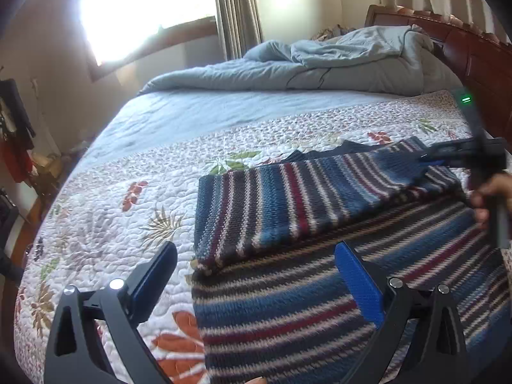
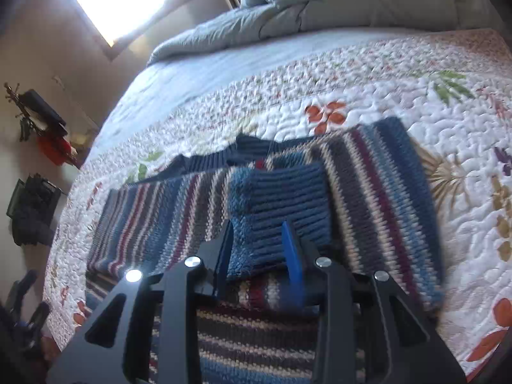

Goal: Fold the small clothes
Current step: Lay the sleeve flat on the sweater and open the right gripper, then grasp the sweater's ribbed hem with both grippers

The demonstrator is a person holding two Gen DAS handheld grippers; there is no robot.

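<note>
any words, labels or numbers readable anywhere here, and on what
None can be read. The striped knit sweater, the floral quilt and both grippers show no lettering. The green light on the right gripper is a plain glowing bar, not text.

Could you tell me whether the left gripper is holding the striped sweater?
No, the left gripper stands wide open above the striped sweater, gripping nothing.

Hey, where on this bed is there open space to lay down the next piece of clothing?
Free: the floral quilt left of the striped sweater, out to the bed's edge, and the plain blue band between the quilt's border and the bunched grey comforter. Crowded: the right side, where the sweater and right gripper sit.
</note>
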